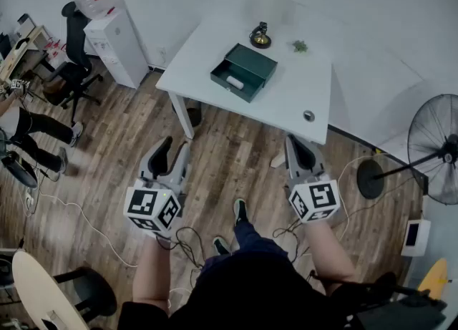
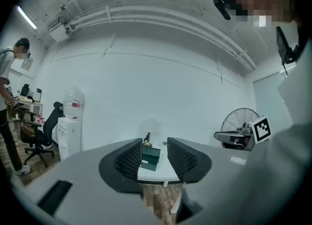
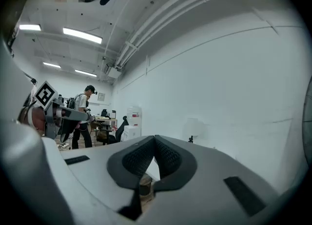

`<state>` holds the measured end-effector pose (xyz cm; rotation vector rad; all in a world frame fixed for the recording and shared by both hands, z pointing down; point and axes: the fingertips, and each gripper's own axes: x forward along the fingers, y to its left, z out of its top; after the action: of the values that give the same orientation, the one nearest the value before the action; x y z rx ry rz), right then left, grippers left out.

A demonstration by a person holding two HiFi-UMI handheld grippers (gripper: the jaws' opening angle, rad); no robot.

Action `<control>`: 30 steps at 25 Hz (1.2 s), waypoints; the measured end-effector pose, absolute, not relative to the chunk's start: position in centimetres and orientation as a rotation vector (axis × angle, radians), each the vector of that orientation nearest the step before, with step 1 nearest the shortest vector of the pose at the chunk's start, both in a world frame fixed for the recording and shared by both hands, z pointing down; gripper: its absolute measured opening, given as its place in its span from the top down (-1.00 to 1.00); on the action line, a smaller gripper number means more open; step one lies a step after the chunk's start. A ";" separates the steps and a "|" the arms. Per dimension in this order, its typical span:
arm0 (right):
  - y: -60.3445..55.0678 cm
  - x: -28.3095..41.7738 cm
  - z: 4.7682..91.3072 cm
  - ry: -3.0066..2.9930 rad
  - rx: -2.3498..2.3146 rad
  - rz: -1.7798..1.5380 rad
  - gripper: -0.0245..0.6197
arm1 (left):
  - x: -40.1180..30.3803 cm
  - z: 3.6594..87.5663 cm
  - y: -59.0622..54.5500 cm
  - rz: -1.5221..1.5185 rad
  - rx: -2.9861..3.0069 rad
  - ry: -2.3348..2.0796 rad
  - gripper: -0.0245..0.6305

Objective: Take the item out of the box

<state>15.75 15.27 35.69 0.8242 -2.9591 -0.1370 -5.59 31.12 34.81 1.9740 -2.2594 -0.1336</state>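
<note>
One box (image 1: pixel 244 71) on table (image 1: pixel 300 96), left gripper (image 1: pixel 176 144) parted, right gripper (image 1: pixel 296 141) closed (empty)

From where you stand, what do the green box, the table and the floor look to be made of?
The green box looks like painted metal or plastic: it has flat dark-green walls with a dull sheen, but it is too far off to say which. The table has a smooth, matte white top, likely laminate or painted board. The floor is wood or wood-look planks, with brown grain and seams showing.
</note>
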 end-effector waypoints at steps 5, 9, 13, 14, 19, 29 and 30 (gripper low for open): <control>19.4 18.6 34.8 -2.959 0.833 -0.108 0.91 | -2.8 34.0 35.6 -0.125 1.959 -2.275 0.44; 20.5 19.5 34.0 -2.996 0.808 -0.098 0.91 | -1.0 33.1 36.7 -0.124 1.945 -2.306 0.45; 20.5 20.2 32.8 -3.030 0.783 -0.107 0.91 | 0.5 32.3 36.2 -0.104 1.949 -2.313 0.45; 20.3 20.4 32.7 -3.038 0.779 -0.096 0.91 | 0.9 32.2 35.9 -0.096 1.948 -2.312 0.45; 18.8 21.4 32.7 -3.084 0.777 -0.042 0.89 | 2.1 32.2 34.5 -0.065 1.915 -2.335 0.45; 12.6 23.6 30.9 -3.172 0.776 -0.024 0.51 | 4.0 30.1 30.2 -0.008 1.853 -2.463 0.45; 12.0 23.6 30.8 -3.180 0.765 -0.021 0.49 | 4.2 30.0 29.9 -0.001 1.841 -2.475 0.45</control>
<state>23.64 12.01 30.81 0.7651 -3.1804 -0.0207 4.16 29.93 29.99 1.8414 -2.4747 -0.0010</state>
